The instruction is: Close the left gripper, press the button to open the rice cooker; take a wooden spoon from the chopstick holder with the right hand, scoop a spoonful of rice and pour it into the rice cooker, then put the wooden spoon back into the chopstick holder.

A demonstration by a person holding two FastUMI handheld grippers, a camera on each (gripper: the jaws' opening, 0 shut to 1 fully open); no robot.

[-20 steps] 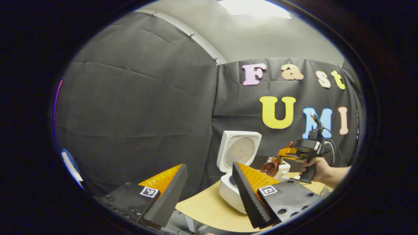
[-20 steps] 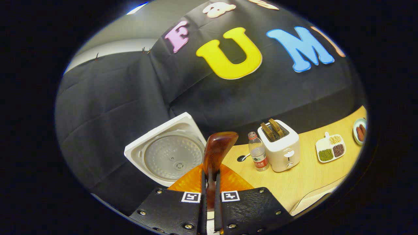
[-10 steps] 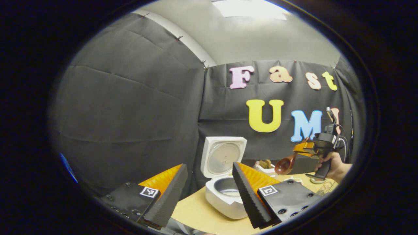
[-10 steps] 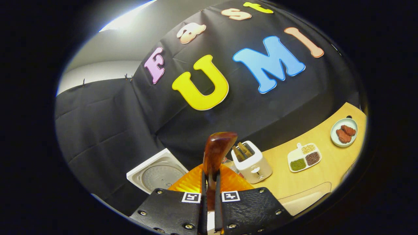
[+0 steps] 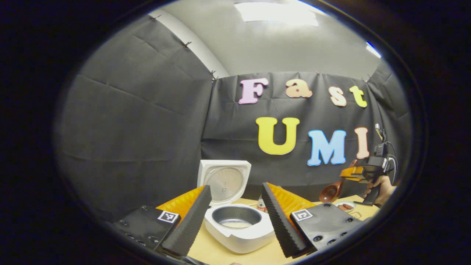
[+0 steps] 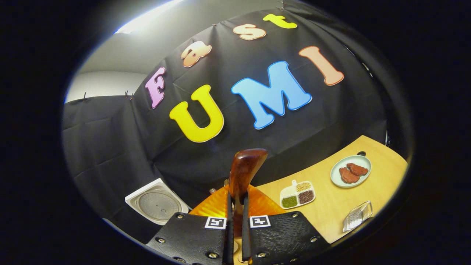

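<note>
One open cooker [image 5: 235,226] sat between the left gripper's [image 5: 235,211] spread fingers; the right gripper [image 6: 235,206] clamped one spoon [image 6: 243,173]; two dishes [image 6: 350,172] lay nearby.

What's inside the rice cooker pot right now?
With the lid up, the rice cooker shows its dark inner pot holding a thin pale layer at the bottom, likely rice. The pot's near wall hides part of the bottom.

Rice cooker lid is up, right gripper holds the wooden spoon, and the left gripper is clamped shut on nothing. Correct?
Not quite: in the left gripper view the left gripper has its jaws open. The rice cooker lid is up, and the right gripper holds the wooden spoon.
</note>
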